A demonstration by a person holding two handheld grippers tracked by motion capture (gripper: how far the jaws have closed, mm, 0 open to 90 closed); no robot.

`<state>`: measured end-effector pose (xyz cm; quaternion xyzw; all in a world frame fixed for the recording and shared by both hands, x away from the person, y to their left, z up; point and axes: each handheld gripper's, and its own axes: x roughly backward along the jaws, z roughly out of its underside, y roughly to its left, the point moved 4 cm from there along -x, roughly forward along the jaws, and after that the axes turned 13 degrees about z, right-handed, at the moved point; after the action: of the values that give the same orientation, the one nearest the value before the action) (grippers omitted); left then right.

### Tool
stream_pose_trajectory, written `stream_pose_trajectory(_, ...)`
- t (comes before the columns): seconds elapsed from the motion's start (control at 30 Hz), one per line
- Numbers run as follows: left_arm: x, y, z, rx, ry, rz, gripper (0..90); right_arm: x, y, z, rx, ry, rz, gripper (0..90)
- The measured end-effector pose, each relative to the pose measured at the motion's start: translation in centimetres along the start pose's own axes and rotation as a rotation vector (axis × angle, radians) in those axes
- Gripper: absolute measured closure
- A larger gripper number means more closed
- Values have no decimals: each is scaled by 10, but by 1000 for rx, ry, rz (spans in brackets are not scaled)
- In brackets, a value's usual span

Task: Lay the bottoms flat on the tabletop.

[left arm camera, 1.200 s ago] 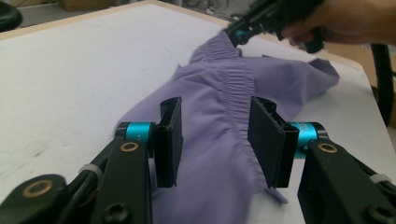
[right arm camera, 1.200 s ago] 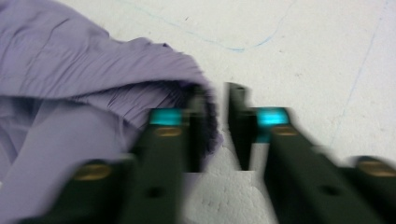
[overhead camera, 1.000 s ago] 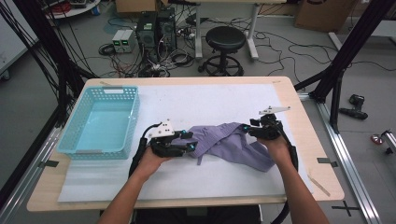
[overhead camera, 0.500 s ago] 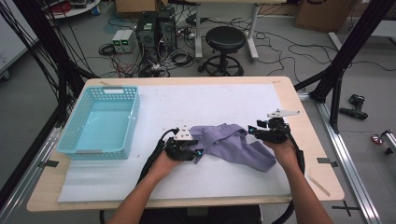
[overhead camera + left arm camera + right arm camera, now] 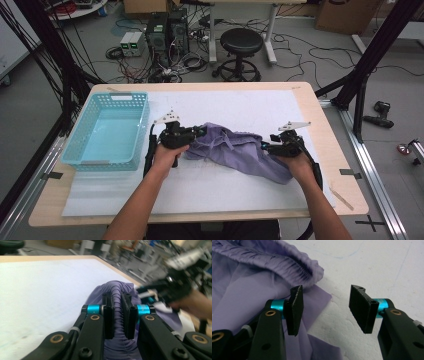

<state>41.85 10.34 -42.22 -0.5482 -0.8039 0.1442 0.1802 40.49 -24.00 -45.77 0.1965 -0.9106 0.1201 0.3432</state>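
High view, left to right. Teal basket (image 5: 107, 129) sits at left of frame on the white sheet (image 5: 250, 105) that covers the wooden table (image 5: 320, 100); nothing visible inside it. Just right of the basket, the left gripper (image 5: 200, 132) is held in the person's left hand (image 5: 167, 152), pointing toward frame right, with the grey three-cornered plate on top. Its jaws have just been closing and now pinch the left end of the purple garment (image 5: 235, 150).

The garment lies crumpled across the middle of the frame on the white sheet, stretching from the left gripper down-right to the right gripper (image 5: 265, 146). The right gripper sits at centre-right, held by the right hand (image 5: 300, 165), pointing toward frame left at the garment's right end.

Left gripper view: left gripper (image 5: 117, 312) jaws nearly together, with the garment's (image 5: 117, 293) gathered, ribbed elastic band clamped between the pads, fabric bunched ahead and below. The other gripper, blurred, is at upper right of the frame.

Right gripper view: right gripper (image 5: 325, 308) jaws stand apart, have just been opening a little, nothing between the pads but bare white sheet (image 5: 367, 267). Garment (image 5: 249, 280) fills upper left, gathered band just beyond the left jaw; a thin flap of cloth lies under and beside that jaw. Pads not pressing on the cloth.
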Motion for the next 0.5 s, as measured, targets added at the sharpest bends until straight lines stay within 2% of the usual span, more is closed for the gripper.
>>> stream_pose_trajectory(0.13, 3, 24, -5, 76, -59, -99, 824, 3, 7, -1, -8, -15, -35, 452)
stream_pose_trajectory(0.23, 2, 38, -1, 123, -68, -147, 824, -5, 17, 2, 32, 28, -71, 443)
stream_pose_trajectory(0.3, 0, 45, -1, 129, -66, -162, 824, -11, 25, 5, 63, 55, -87, 458)
stream_pose_trajectory(0.4, -1, 52, 0, 144, -83, -187, 823, -15, 34, 10, 118, 75, -96, 625)
stream_pose_trajectory(0.43, 0, 55, 1, 154, -87, -198, 823, -14, 37, 10, 133, 64, -72, 787)
stream_pose_trajectory(0.47, 0, 58, 1, 159, -89, -211, 823, -12, 38, 11, 146, 71, -70, 860)
stream_pose_trajectory(0.5, 2, 61, 1, 164, -93, -225, 823, -9, 39, 12, 156, 72, -64, 883)
